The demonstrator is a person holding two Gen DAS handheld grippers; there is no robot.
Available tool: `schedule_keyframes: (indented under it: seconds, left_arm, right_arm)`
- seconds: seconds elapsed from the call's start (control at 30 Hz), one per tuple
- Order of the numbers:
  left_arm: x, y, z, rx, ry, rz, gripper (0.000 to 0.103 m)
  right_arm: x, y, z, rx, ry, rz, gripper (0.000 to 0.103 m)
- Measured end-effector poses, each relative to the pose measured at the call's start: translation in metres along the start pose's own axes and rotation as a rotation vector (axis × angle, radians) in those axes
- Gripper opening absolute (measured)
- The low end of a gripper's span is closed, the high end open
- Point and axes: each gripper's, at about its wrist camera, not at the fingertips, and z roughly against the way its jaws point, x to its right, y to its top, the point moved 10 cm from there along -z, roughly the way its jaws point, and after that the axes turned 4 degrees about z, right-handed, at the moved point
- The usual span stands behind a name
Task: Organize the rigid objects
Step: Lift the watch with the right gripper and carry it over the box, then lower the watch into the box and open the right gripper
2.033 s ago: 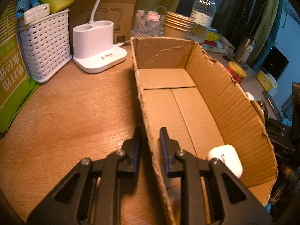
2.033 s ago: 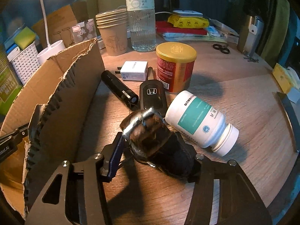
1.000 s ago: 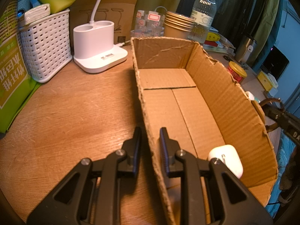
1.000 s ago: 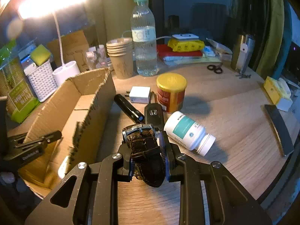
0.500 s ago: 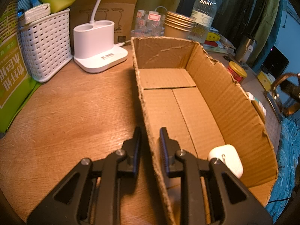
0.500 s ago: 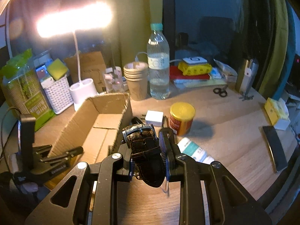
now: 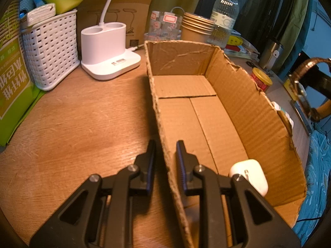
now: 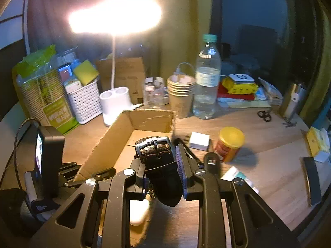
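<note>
left wrist view, l to r: left gripper [image 7: 163, 155] is clamped on the near-left wall of the cardboard box [image 7: 244, 101], one finger outside, one inside — it pins the box to the wooden table [image 7: 72, 124]. box floor is bare except for a white earbud case [image 7: 250, 175] at the near right corner. at the far right edge a brown strap loop of the wristwatch [image 7: 308, 91] shows in the air, beyond the box's right wall.

right wrist view, l to r: the other gripper's body stands at far left by the box, then the box opening, then the right gripper [image 8: 160, 159], clenched on the wristwatch [image 8: 157, 157]. pads press the strap's side edges just behind the case; watch is clear of the table, held up over the near end of the box as far as this view tells. to the right on the table: white charger block [image 8: 199, 141], yellow-lidded can [image 8: 228, 143], pill bottle [image 8: 238, 175].

appearance: dark brown strap, crocodile-type grain, buckled into a loop; rectangular steel case at the front, facing away from the lens.

handling, est.: light overall, weight biased to the metal case, so it may tip forward in the grip. strap is pliant and compresses; case is hard and slick, glass prob. scratch-prone. best hold is across the strap near the case — as now — not on the polished metal. set down low, no drop.
</note>
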Motion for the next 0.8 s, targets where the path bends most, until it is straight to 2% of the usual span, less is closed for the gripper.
schedule_keyframes:
  seconds: [0.27, 0.8]
  left_arm:
    - [0.000, 0.000, 0.000, 0.000, 0.000, 0.000, 0.021]
    - [0.003, -0.002, 0.001, -0.001, -0.005, 0.002, 0.021]
  right_arm:
    - [-0.034, -0.005, -0.025, -0.048, 0.058, 0.052, 0.025]
    - [-0.070, -0.035, -0.057, -0.185, 0.118, 0.100, 0.025]
